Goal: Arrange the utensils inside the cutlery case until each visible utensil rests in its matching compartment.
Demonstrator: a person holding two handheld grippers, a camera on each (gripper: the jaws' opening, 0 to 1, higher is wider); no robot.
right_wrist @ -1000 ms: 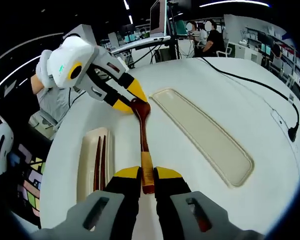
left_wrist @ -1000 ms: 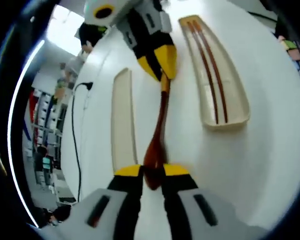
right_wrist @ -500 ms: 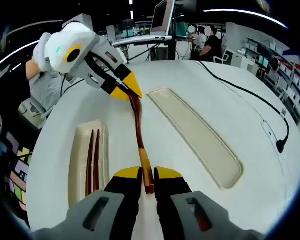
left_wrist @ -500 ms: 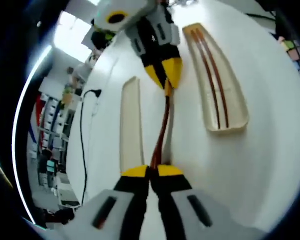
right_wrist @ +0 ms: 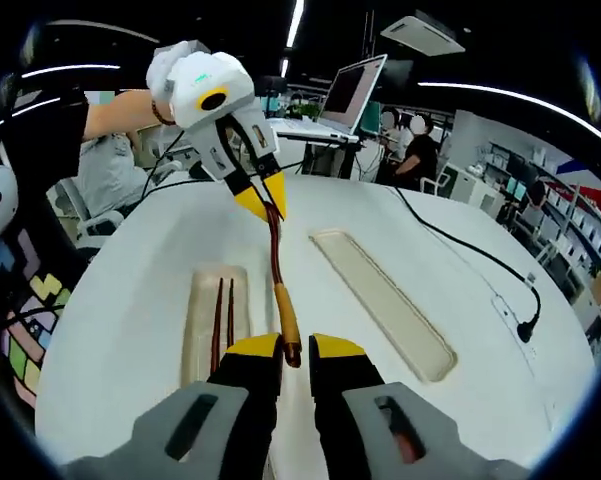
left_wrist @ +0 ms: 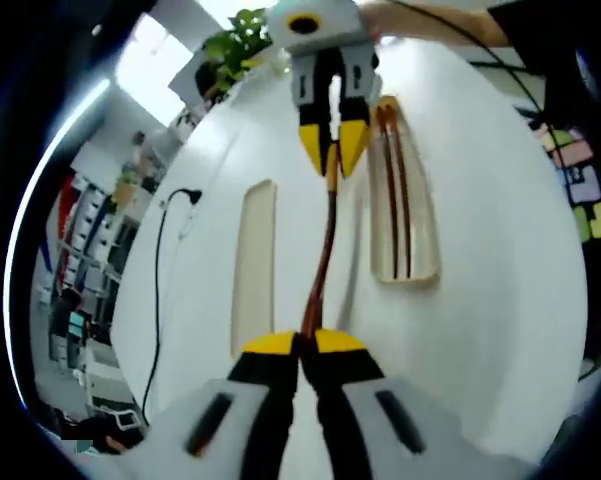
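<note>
A dark wooden spoon (left_wrist: 325,245) hangs over the white round table (left_wrist: 500,300), held at both ends. My left gripper (left_wrist: 307,343) is shut on its bowl end, and my right gripper (right_wrist: 295,350) is shut on its lighter handle end (right_wrist: 286,330). From the left gripper view the right gripper (left_wrist: 331,150) faces me at the top. From the right gripper view the left gripper (right_wrist: 261,203) comes in from the upper left. Left of the spoon (right_wrist: 276,255) lies a cream tray (right_wrist: 202,330) holding two brown chopsticks (right_wrist: 223,320). An empty long cream tray (right_wrist: 380,300) lies to its right.
A black cable with a plug (right_wrist: 526,327) runs along the table's far right side. The same cable (left_wrist: 165,215) lies left of the empty tray (left_wrist: 253,250). Desks, a monitor (right_wrist: 352,88) and seated people stand beyond the table.
Both grippers have risen with the spoon between them, so the table and trays look smaller and farther. The spoon has turned edge-on in the left jaws. Both grips hold.
</note>
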